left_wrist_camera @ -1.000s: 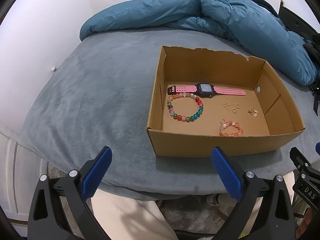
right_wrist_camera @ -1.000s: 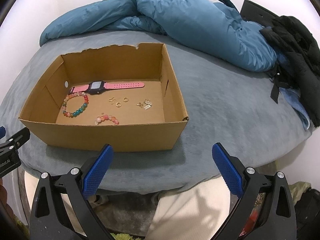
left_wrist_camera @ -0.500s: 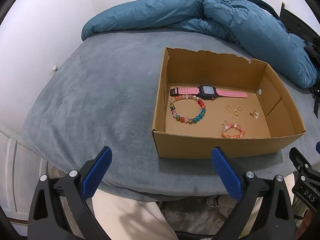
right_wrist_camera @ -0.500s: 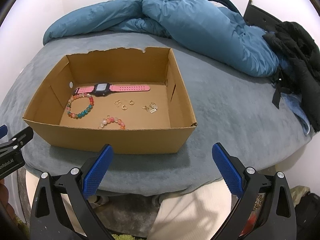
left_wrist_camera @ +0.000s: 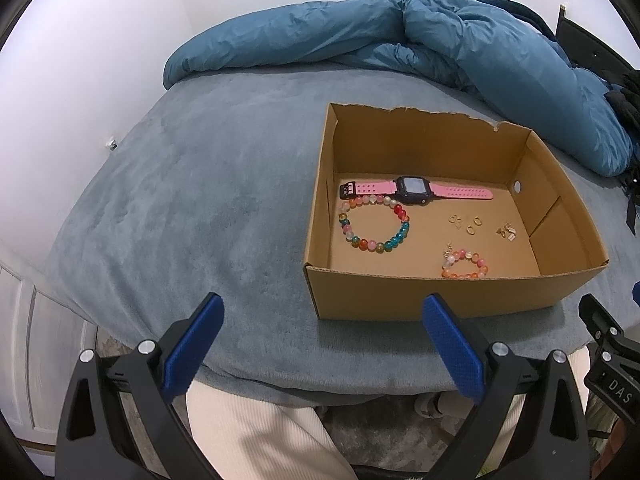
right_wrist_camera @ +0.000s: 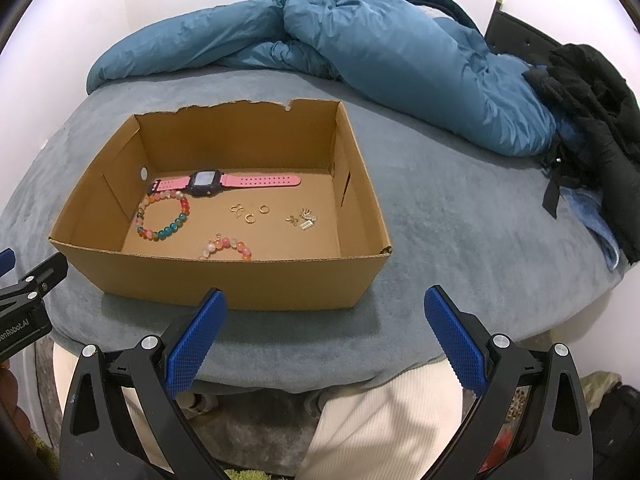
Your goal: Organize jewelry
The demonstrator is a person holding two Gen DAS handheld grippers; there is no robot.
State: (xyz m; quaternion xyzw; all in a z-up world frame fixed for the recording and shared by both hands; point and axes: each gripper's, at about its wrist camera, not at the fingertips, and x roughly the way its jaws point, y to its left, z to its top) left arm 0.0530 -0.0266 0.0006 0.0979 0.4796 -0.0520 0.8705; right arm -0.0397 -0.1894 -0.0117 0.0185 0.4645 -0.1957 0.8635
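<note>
Left wrist view: left hand-held gripper [left_wrist_camera: 320,346] spread apart, empty, cardboard box [left_wrist_camera: 432,296] on bed [left_wrist_camera: 200,184] just beyond, to the right. Right wrist view: right hand-held gripper [right_wrist_camera: 324,338] apart, empty; box far-left, holding pink watch [right_wrist_camera: 208,183], beaded bracelet [right_wrist_camera: 164,216].

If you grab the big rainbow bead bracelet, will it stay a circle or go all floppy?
Probably floppy: the rainbow bead bracelet looks like separate round beads on a string, so it should droop. The smooth, glassy-looking beads may slip between the pads. It likely feels light.
</note>
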